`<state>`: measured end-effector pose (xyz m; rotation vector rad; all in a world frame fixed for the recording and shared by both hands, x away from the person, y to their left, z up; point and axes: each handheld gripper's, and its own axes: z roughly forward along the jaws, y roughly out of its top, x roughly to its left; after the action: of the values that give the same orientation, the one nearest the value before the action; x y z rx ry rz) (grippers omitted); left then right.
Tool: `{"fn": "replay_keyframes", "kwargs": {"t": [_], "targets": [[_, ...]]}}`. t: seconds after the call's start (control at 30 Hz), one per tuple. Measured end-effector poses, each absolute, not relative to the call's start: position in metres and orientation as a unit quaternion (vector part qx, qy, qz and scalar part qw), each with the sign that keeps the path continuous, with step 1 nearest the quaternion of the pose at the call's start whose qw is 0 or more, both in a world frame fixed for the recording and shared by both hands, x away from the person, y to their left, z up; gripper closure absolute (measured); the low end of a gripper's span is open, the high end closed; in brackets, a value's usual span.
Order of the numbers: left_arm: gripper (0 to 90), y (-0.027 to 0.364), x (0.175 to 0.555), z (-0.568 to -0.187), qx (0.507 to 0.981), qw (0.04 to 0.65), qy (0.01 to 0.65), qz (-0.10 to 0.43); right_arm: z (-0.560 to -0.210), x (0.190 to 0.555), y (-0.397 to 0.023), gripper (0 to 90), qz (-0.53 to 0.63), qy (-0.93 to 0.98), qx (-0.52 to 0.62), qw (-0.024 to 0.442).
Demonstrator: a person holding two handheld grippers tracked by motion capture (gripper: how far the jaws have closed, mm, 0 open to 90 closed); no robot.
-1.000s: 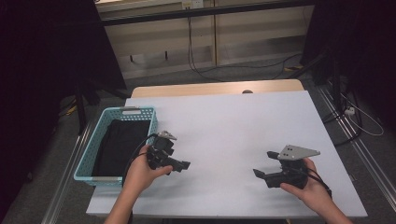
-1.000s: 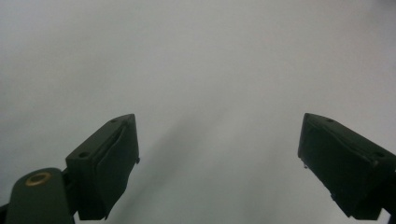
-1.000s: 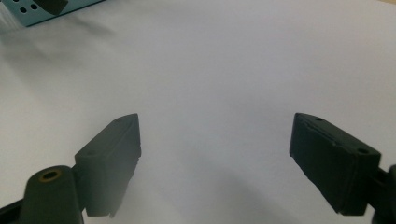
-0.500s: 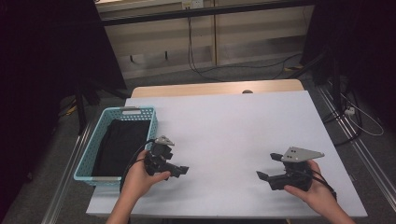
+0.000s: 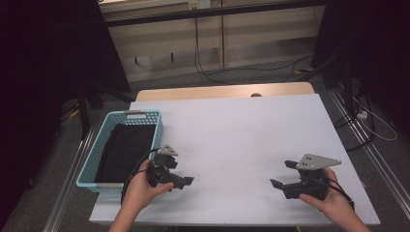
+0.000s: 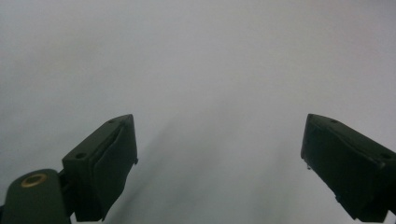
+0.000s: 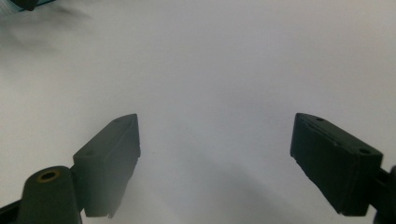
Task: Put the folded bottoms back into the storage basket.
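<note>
A basket point(image 5: 155, 126) of teal plastic stands at the left edge of the bench point(image 5: 241, 130), with dark cloth point(image 5: 124, 151) lying inside it. Just right of the basket's near corner, the left gripper point(image 5: 187, 181) is held low over the bench in the person's left hand point(image 5: 140, 189), pointing right. Its jaws stand wide apart with nothing between them; the left gripper view point(image 6: 219, 158) shows bare white surface in the gap. Well to the right, near the front edge, the right gripper point(image 5: 283, 175) sits in the right hand point(image 5: 333, 203), pointing left toward the other. Its jaws are likewise spread and hold nothing; the right gripper view point(image 7: 215, 154) shows plain bench between them.
</note>
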<state>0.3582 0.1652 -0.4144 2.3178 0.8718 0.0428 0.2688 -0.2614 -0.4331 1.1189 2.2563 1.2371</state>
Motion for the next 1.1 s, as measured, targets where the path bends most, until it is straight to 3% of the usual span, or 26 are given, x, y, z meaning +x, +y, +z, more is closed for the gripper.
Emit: {"fn": "replay_keyframes", "kwargs": {"t": [1.1], "targets": [[8.9, 0.176, 0.345, -0.422, 0.876, 0.355, 0.326, 0.010, -0.439, 0.259, -0.276, 14.9, 0.417, 0.798, 0.399, 0.171]]}}
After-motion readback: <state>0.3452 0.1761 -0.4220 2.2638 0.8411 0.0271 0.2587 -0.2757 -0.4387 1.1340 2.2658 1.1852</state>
